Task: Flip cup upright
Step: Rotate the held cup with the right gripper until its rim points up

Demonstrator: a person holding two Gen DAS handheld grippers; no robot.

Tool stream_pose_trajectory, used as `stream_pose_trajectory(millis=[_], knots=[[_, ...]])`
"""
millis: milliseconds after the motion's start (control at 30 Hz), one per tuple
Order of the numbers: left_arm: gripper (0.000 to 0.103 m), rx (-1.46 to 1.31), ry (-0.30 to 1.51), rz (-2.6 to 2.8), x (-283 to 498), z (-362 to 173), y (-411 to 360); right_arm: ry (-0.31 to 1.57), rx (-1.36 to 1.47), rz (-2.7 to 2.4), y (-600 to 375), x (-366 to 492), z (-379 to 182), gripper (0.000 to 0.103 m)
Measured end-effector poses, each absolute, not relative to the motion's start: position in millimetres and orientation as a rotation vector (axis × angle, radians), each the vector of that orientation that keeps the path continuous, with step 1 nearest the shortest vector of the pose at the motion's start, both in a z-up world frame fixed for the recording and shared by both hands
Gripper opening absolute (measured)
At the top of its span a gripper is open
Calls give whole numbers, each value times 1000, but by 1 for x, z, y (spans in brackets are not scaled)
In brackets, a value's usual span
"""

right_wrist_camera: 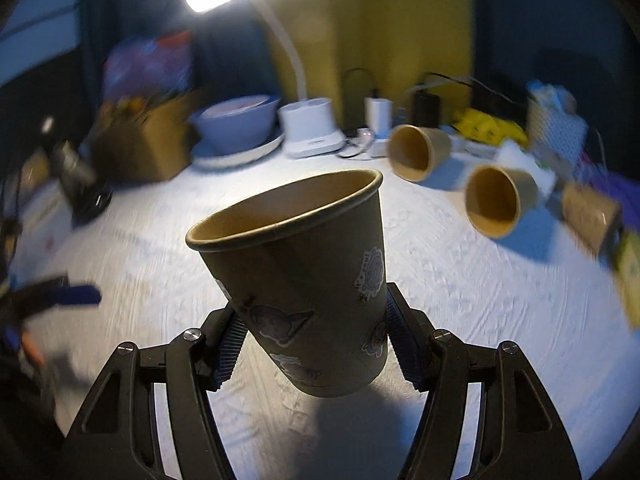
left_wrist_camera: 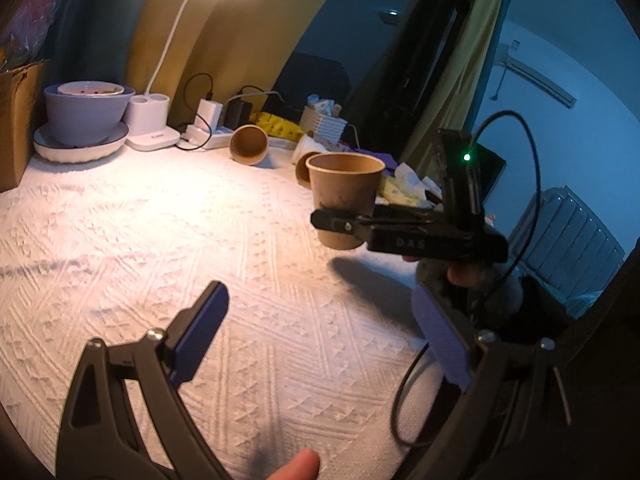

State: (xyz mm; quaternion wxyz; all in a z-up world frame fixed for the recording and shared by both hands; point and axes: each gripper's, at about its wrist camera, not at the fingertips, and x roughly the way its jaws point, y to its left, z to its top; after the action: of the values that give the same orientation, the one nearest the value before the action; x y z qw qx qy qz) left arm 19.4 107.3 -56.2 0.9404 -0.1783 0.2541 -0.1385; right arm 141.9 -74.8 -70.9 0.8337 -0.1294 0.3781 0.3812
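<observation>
In the left wrist view, the left gripper's (left_wrist_camera: pixel 320 336) jaws stand spread wide with nothing between them, above the white cloth (left_wrist_camera: pixel 160 240). Ahead and to the right, the right gripper (left_wrist_camera: pixel 340 222) pinches a brown cup (left_wrist_camera: pixel 345 196) low on its wall; the cup is mouth up and clear of the cloth, its shadow below it. Two more cups lie on their sides at the back: one (left_wrist_camera: pixel 249 145) beside a power strip (left_wrist_camera: pixel 216 138), another (left_wrist_camera: pixel 303 168) partly hidden behind the held cup. A lamp (left_wrist_camera: pixel 152 120) and a bowl (left_wrist_camera: pixel 86 112) on a plate (left_wrist_camera: pixel 80 146) stand at the far left.

In the right wrist view, the right gripper's (right_wrist_camera: pixel 314 334) jaws press on the lower wall of the cup (right_wrist_camera: pixel 296 280) from both sides. The cup tilts left, mouth up, stickers on its wall. The two lying cups (right_wrist_camera: pixel 418 152) (right_wrist_camera: pixel 498 200) face the camera with open mouths. The picture is blurred; the left gripper (right_wrist_camera: pixel 60 296) shows dimly at the left edge.
</observation>
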Motion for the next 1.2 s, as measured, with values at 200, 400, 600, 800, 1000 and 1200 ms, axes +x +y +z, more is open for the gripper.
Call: stream_pose_trajectory(millis=[200, 400, 600, 800, 1000, 1200], knots=[[94, -365, 516, -283, 18, -57, 107, 825, -191, 744, -81, 150, -75, 68], [94, -381, 527, -250, 21, -58, 111, 864, -158, 686, -84, 157, -81, 68], [94, -395, 530, -222, 23, -60, 114, 902, -166, 657, -84, 161, -86, 68], [94, -405, 526, -210, 23, -60, 116, 931, -171, 638, -88, 161, -89, 69], [94, -408, 529, -188, 24, -61, 117, 935, -178, 631, -92, 158, -89, 69], [94, -432, 546, -132, 29, -64, 122, 933, -202, 639, -90, 156, -87, 69]])
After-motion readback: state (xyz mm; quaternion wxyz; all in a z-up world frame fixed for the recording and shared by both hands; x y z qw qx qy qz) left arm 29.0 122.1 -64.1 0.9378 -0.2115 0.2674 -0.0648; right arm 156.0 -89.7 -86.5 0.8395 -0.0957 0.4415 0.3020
